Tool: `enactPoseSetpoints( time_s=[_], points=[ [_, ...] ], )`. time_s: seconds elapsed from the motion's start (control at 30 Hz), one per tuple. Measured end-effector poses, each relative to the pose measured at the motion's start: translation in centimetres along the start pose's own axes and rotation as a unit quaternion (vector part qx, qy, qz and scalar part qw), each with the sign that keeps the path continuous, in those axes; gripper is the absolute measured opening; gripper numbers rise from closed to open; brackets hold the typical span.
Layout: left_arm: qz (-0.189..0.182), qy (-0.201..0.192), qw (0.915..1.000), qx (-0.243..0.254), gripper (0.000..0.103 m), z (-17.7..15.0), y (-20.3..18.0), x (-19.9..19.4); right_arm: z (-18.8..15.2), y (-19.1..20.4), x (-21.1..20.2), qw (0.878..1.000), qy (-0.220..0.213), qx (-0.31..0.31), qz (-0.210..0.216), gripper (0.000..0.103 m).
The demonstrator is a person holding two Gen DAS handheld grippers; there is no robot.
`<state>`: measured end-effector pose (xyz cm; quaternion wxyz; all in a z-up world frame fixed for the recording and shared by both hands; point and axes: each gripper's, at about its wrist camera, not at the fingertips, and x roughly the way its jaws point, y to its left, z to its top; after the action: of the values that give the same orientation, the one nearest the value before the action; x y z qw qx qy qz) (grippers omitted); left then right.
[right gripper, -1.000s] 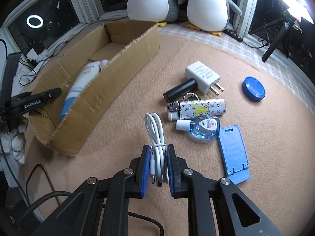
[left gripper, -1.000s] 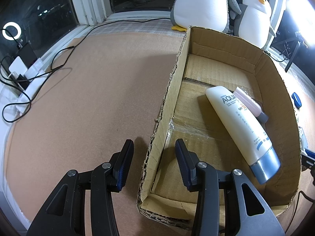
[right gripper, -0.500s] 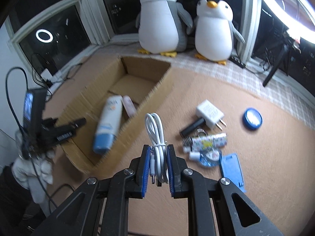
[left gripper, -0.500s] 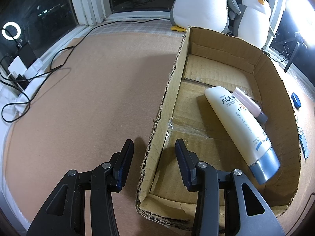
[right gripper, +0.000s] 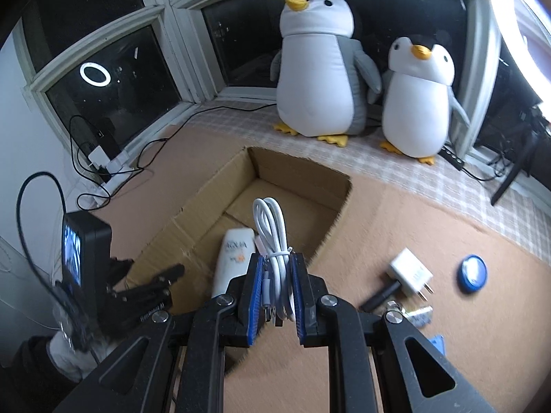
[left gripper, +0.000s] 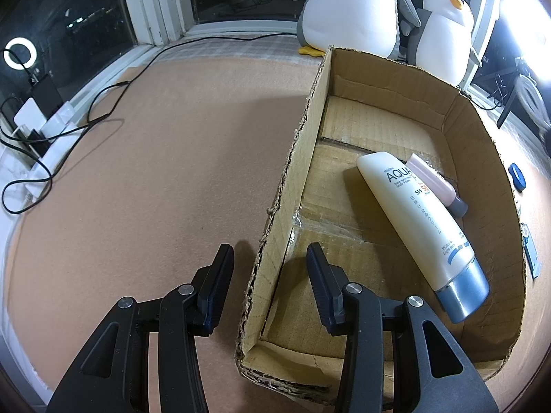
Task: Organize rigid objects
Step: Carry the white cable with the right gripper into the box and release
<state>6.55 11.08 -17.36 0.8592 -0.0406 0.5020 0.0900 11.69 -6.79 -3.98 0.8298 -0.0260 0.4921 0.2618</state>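
1. Now the right tool (right gripper: pixel 273 287) grips the white cable (right gripper: pixel 272 237) above the box (right gripper: pixel 193 220).
2. Left tool (left gripper: pixel 270 268) is wide, straddling the box (left gripper: pixel 292 158) wall.
3. Tube (left gripper: pixel 420 220) lies inside.

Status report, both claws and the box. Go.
Right claw shut on white cable, above the cardboard box. Left claw open, straddling the box's near wall. Sunscreen tube and pink tube inside. Nothing blocking the drop.
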Motion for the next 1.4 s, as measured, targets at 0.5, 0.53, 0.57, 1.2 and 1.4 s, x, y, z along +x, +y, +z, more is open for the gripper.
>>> enactPoseSetpoints(
  time_s=[0.5, 0.53, 0.57, 1.2, 1.4],
  points=[
    [-0.001, -0.001, 1.0000, 0.000, 0.042, 0.1, 0.0, 0.1, 1.8, 1.1, 4.4, 1.000, 0.016, 0.000, -0.009, 0.015],
    [-0.001, -0.001, 1.0000, 0.000, 0.042, 0.1, 0.0, 0.1, 1.8, 1.1, 4.6, 1.000, 0.017, -0.002, -0.010, 0.015],
    [-0.001, -0.001, 1.0000, 0.000, 0.042, 0.1, 0.0, 0.1, 1.8, 1.2, 4.8, 1.000, 0.018, -0.003, -0.011, 0.015],
    [-0.001, -0.001, 1.0000, 0.000, 0.042, 0.1, 0.1, 0.1, 2.3, 0.8, 6.5, 0.999, 0.031, -0.008, -0.017, 0.015],
    [-0.001, -0.002, 1.0000, 0.000, 0.042, 0.1, 0.1, 0.1, 2.3, 1.0, 6.3, 1.000, 0.024, -0.009, -0.015, 0.033]
  ],
)
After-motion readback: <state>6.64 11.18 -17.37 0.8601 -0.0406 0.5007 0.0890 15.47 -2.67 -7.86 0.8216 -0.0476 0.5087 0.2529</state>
